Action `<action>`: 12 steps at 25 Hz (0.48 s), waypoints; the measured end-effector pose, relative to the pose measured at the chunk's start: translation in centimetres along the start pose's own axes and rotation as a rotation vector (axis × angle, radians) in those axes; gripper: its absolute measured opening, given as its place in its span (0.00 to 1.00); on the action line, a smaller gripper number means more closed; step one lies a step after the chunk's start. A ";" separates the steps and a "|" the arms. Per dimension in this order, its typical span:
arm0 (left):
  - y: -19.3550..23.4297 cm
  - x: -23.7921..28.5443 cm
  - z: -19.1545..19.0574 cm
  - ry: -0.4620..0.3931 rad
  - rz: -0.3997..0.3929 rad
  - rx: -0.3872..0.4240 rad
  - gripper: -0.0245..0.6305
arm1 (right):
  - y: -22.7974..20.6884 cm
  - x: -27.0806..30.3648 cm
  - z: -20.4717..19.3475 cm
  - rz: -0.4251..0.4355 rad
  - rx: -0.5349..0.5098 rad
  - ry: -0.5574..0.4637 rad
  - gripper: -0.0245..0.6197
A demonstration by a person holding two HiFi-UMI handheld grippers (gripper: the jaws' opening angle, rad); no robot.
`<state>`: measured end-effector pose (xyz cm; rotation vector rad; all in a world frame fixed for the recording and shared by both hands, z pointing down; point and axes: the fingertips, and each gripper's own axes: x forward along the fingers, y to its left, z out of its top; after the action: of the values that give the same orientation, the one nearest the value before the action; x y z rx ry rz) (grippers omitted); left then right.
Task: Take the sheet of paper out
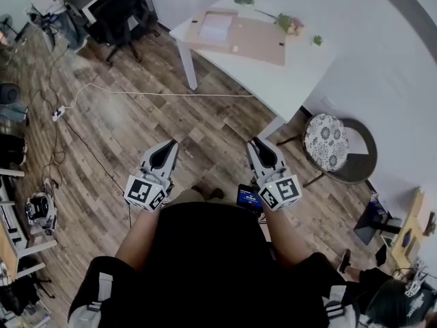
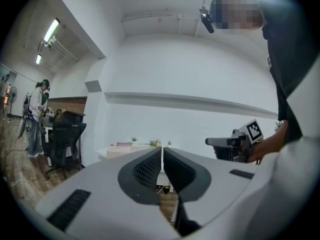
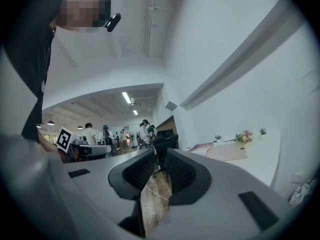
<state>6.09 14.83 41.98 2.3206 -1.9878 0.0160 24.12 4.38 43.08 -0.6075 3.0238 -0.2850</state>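
White table (image 1: 308, 74) bears brown board (image 1: 256, 41); wood floor (image 1: 171, 125).

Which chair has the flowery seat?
The round chair beside the white table, near the wall. Its seat has a flower pattern, while the office chair across the room is plain black.

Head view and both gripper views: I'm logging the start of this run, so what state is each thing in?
Left hand-held gripper: jaws together but for a thin slit, empty.
Right hand-held gripper: jaws slightly apart, empty.
Stack of white paper: lying flat on the brown board, far from both grippers.
Round floral-cushioned stool: unoccupied.
Small dark screen beside the right hand-held gripper: lit.
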 end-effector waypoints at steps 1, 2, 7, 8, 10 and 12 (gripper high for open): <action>-0.2 0.2 0.0 0.002 -0.002 0.003 0.06 | -0.2 -0.1 -0.1 0.001 0.004 0.003 0.18; -0.3 0.4 0.1 0.003 -0.003 0.005 0.06 | -0.4 -0.2 -0.3 0.000 0.008 0.007 0.18; 0.2 1.5 -0.3 0.015 -0.004 -0.009 0.06 | -1.8 0.2 -1.4 -0.008 0.050 0.028 0.18; 0.5 1.9 -0.5 0.020 -0.004 -0.008 0.06 | -2.1 0.5 -1.5 -0.007 0.057 0.028 0.18; 1.3 2.7 -0.8 0.020 -0.004 -0.011 0.06 | -2.8 1.3 -1.7 -0.009 0.061 0.033 0.18; 2.4 3.6 -1.0 0.016 0.000 -0.027 0.06 | -3.5 2.5 -2.0 -0.013 0.061 0.043 0.18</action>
<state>4.30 11.00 43.32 2.2965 -1.9683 0.0066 22.99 0.60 45.71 -0.6253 3.0398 -0.3946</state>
